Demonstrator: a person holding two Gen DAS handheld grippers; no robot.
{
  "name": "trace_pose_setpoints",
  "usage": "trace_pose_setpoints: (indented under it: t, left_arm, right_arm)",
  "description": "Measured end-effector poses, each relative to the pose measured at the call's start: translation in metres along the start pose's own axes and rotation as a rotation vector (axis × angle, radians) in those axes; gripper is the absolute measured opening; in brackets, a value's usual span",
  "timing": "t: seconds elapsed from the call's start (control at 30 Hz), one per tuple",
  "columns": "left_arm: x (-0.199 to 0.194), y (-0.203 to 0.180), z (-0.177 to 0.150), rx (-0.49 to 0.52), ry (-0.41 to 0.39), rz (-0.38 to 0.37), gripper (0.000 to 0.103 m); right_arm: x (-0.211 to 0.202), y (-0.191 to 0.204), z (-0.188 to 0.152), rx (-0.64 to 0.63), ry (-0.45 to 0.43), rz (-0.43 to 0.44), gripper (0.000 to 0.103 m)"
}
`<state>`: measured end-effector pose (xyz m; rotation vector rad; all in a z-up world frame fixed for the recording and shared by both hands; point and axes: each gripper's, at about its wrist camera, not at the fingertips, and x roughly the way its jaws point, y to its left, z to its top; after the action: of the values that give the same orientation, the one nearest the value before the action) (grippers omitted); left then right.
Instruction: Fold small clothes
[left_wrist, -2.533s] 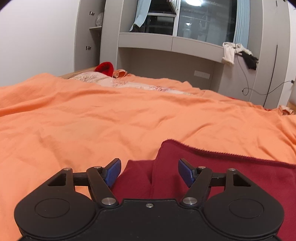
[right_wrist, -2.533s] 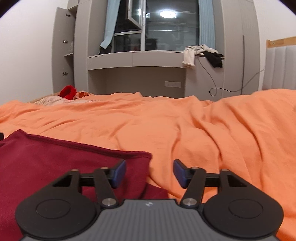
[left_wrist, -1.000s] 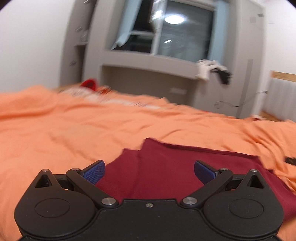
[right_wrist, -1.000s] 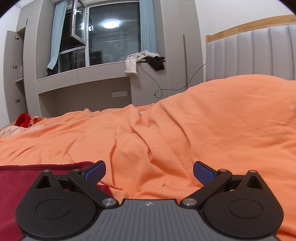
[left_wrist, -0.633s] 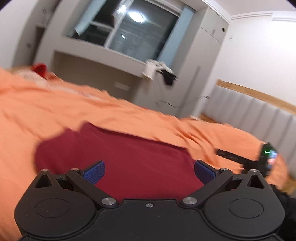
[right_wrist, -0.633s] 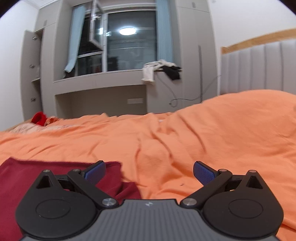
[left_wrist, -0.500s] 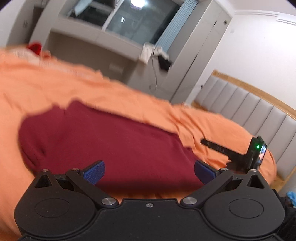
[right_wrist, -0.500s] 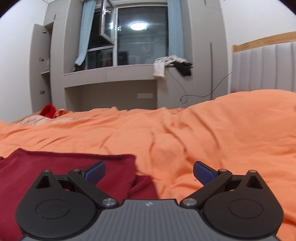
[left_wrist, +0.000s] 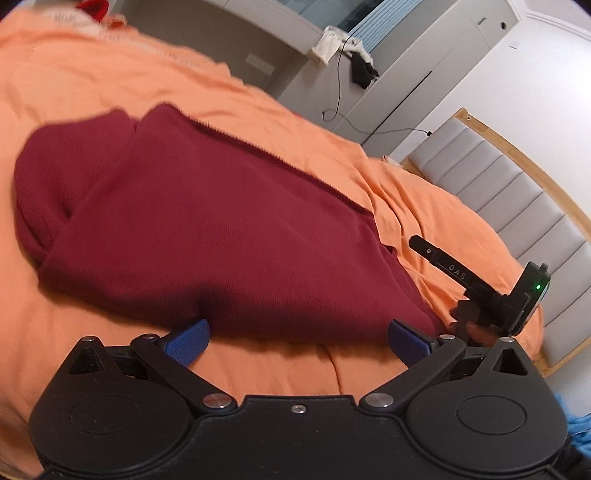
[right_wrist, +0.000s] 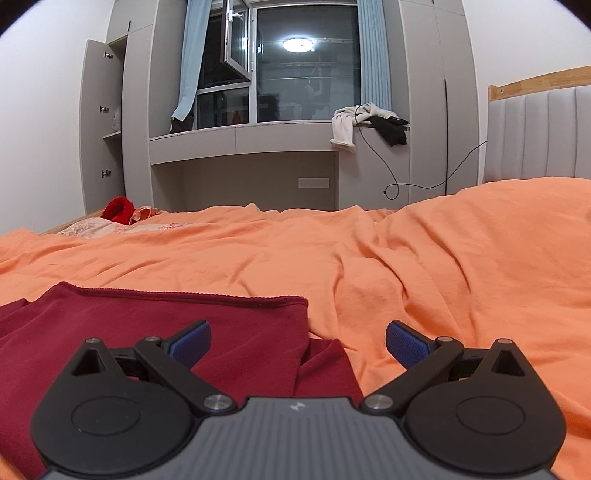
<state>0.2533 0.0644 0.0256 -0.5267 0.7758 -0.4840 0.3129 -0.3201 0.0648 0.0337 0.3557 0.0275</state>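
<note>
The dark red garment (left_wrist: 207, 225) lies flat on the bed's orange cover (left_wrist: 92, 81), folded over itself into a long shape. In the tilted left wrist view its long axis runs from upper left to lower right, with a ribbed hem along the far edge and a rounded, bunched end at the left. In the right wrist view the same garment (right_wrist: 155, 332) fills the lower left, its hem running level across the picture and ending in a corner near the middle.

The left hand-held gripper (left_wrist: 297, 338) has its blue pads spread wide, holding nothing, just short of the garment's near edge. The right hand-held gripper (right_wrist: 298, 341) is likewise wide apart and empty, its left pad over the cloth and its right pad over the orange cover (right_wrist: 424, 266).

Grey cabinets and a dark window (right_wrist: 303, 66) stand behind the bed, with pale and black clothes (right_wrist: 365, 123) draped on the ledge and a padded headboard (right_wrist: 535, 136) at the right. Only the left wrist view shows the other gripper (left_wrist: 491, 291) from the side, with a green light, by the garment's lower right end.
</note>
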Motion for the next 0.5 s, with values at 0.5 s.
trace_pose_setpoints:
  t: [0.5]
  left_arm:
    - [-0.007, 0.025, 0.009, -0.165, -0.148, 0.114, 0.102]
  right_arm:
    - [-0.002, 0.05, -0.019, -0.154, 0.043, 0.11, 0.103]
